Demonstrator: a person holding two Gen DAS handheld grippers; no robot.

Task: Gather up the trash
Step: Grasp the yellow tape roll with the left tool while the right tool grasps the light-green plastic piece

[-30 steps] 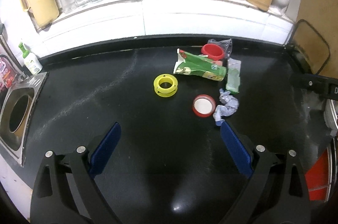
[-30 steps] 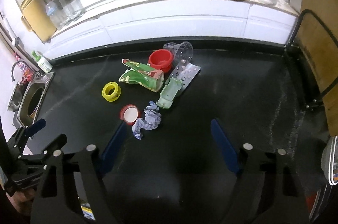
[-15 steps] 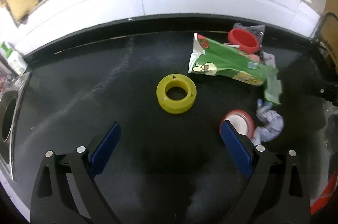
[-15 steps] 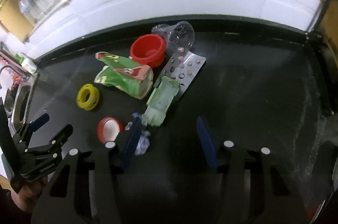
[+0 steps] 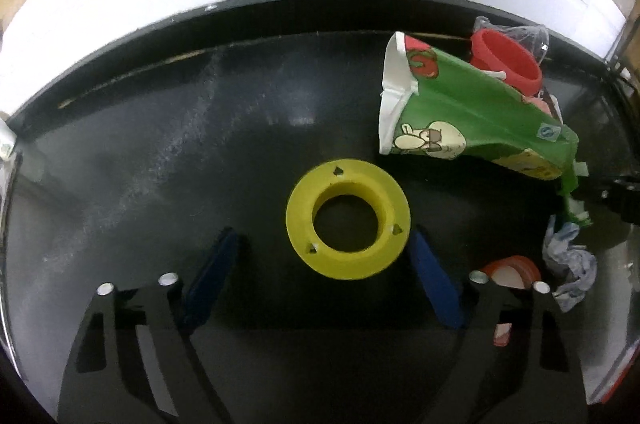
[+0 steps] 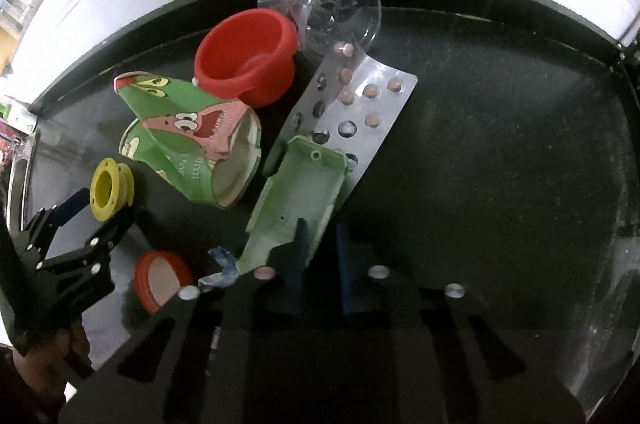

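Presently the left gripper (image 5: 322, 244) is spread wide, low over the black desk (image 5: 160, 163), its blue pads on either side of the yellow plastic ring spool (image 5: 348, 220), which lies flat, hole upward; the right pad sits just beside its rim. The right gripper (image 6: 320, 228) has its pads narrowed to a small gap, the left pad overlapping the near end of the pale green moulded plastic tray (image 6: 296, 199); whether it actually pinches is unclear. That tray is a shallow trough, long axis running from the gripper away toward the silver pill blister sheet (image 6: 360, 107), on which its far end rests.

Right view only: blister sheet, clear plastic cup (image 6: 340, 11) on its side. Both views: crushed green cartoon paper cup (image 5: 472, 115), red plastic bowl (image 5: 506, 63), red-rimmed white lid (image 5: 510, 274), crumpled blue-white wrapper (image 5: 570, 264).
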